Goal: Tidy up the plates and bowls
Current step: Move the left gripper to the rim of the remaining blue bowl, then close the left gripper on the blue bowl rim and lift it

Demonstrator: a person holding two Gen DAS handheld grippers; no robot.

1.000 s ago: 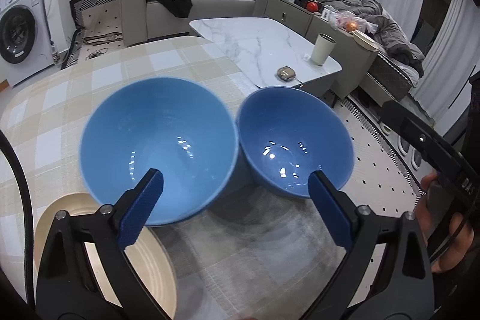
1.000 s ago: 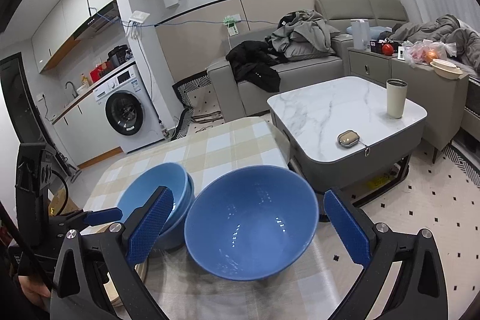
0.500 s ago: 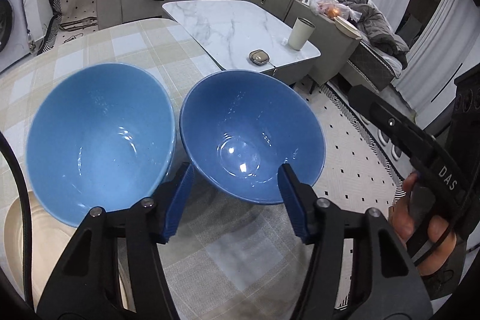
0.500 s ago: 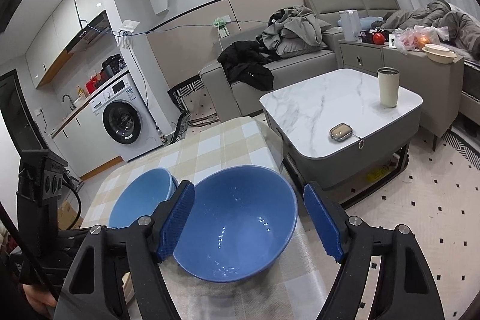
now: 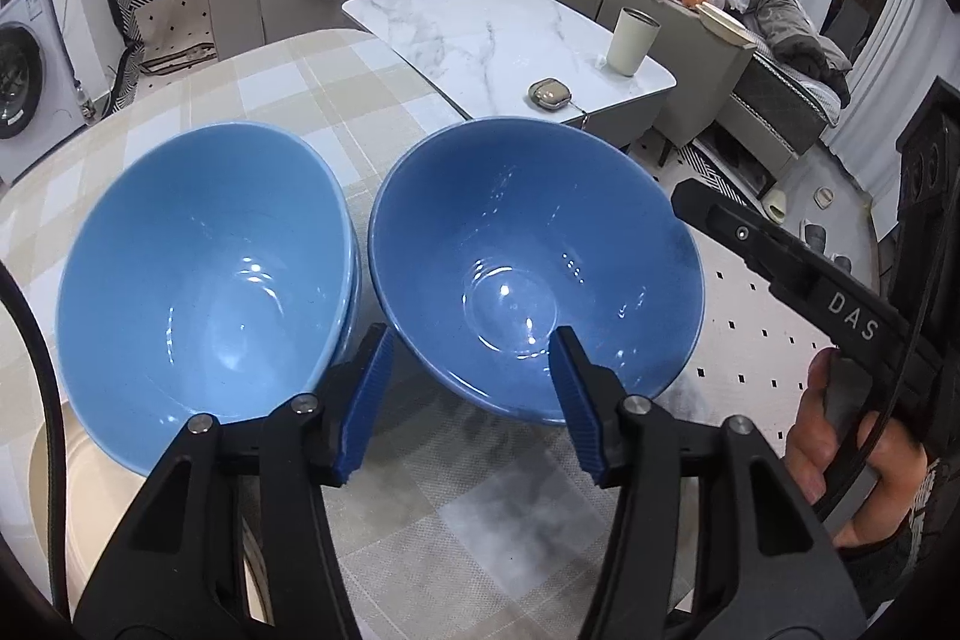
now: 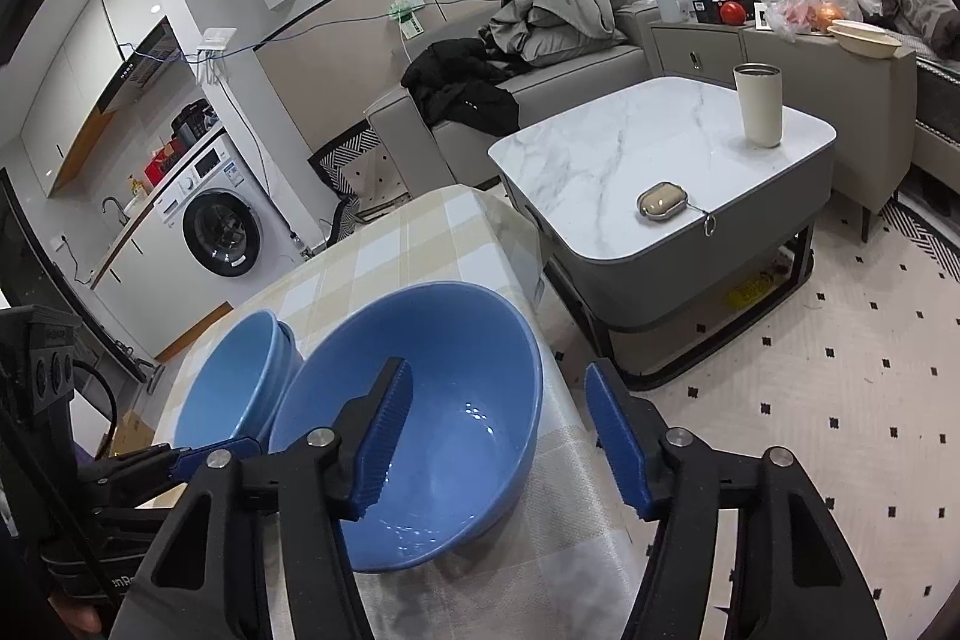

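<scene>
A dark blue bowl (image 5: 534, 268) stands on the checked tablecloth, touching a lighter blue bowl (image 5: 204, 292) that seems nested in another. My left gripper (image 5: 471, 394) is closing. Its jaws straddle the dark bowl's near rim, one finger (image 5: 366, 388) outside and one over the inside, pads clear of it. My right gripper (image 6: 498, 436) is closing too, around the right rim of the same dark bowl (image 6: 444, 400). Its left finger (image 6: 384, 436) is inside, its right one beyond the rim, neither touching. A cream plate (image 5: 90, 490) lies under the lighter bowl's near edge.
The table edge (image 6: 558, 400) drops off just right of the dark bowl. Beyond it a marble coffee table (image 6: 660, 142) carries a cup (image 6: 759, 106) and a small case. A sofa with clothes and a washing machine (image 6: 222, 226) stand behind. A hand (image 5: 852, 466) holds the right gripper's frame.
Both grippers came down and closer to the dark blue bowl and their jaws narrowed a lot. The left gripper shifted from between the two bowls to the dark bowl's rim.
</scene>
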